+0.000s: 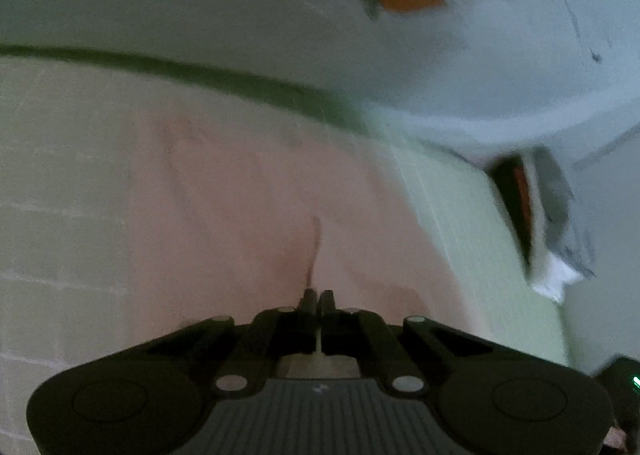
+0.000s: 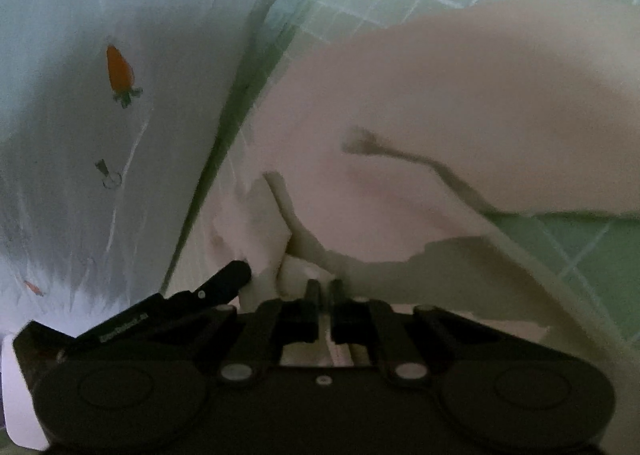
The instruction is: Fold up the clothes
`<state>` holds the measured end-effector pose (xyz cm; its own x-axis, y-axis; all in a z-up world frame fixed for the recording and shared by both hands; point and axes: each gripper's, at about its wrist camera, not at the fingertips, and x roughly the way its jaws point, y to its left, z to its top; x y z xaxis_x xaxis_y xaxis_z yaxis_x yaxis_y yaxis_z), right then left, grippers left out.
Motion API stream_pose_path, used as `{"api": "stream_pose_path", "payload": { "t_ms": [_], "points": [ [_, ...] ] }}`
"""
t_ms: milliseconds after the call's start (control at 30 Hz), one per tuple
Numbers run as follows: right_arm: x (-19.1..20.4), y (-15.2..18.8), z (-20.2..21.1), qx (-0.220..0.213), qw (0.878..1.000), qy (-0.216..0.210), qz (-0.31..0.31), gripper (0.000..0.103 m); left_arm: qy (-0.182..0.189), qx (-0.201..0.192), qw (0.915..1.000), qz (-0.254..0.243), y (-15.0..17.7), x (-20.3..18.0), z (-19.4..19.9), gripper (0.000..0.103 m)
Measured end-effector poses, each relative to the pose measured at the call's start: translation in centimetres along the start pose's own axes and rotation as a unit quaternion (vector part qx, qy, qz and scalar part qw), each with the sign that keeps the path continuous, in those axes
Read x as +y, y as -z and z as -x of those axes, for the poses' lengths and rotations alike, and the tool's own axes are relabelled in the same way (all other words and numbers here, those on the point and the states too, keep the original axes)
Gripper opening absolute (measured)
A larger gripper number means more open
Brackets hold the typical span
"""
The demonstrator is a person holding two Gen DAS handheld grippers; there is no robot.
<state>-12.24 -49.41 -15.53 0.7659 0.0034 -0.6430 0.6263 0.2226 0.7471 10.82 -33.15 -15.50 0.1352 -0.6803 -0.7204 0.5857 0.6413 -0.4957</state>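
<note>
While both jaws pinch the pink garment (image 2: 460, 103), a fold is under way.
Left gripper (image 1: 318, 297) and right gripper (image 2: 325, 287) should next carry their edges together, evenly.

The left claw (image 1: 318, 301) is matte black, with two slim dark fingers (image 1: 309, 299) rising from a wide body. That body has two rounded lobes, each with a faint circular outline, and a ribbed grey panel between them. Silver round pivot pins sit on the angled linkage bars, and a small green light glows at the far right edge. The right claw (image 2: 324, 291) has the same build: black lobes, silver pins, a small centre screw, and a white block at its left edge.
</note>
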Motion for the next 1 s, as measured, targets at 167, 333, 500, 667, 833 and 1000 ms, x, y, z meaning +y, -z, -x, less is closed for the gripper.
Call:
{"api": "stream_pose_path", "payload": {
  "t_ms": [167,333,500,667,833,1000],
  "points": [
    [0.2,-0.1,0.7,-0.024,0.999,0.011,0.035,0.004,-0.024,-0.012,0.9973,0.068,-0.1,3.0,-0.3,0.001],
    [1.5,0.3,-0.1,-0.016,0.994,0.041,0.102,0.012,-0.035,-0.016,0.9989,0.026,0.7,1.9,1.4,0.016],
    [3.0,1.6,0.2,-0.026,0.988,0.066,0.137,0.04,-0.08,-0.036,0.9962,0.0,3.1,1.5,6.2,0.034],
    [3.7,6.2,1.6,-0.031,0.968,0.126,0.217,0.055,-0.167,-0.018,0.9859,0.001,8.7,2.0,10.5,0.057],
    [3.7,12.1,3.6,-0.017,0.949,0.151,0.278,0.059,-0.195,0.014,0.9807,0.016,14.3,3.1,13.4,0.064],
    [4.1,16.6,4.5,-0.008,0.945,0.14,0.297,0.05,-0.2,0.022,0.9795,0.014,16.9,4.4,16.1,0.064]
  ]
}}
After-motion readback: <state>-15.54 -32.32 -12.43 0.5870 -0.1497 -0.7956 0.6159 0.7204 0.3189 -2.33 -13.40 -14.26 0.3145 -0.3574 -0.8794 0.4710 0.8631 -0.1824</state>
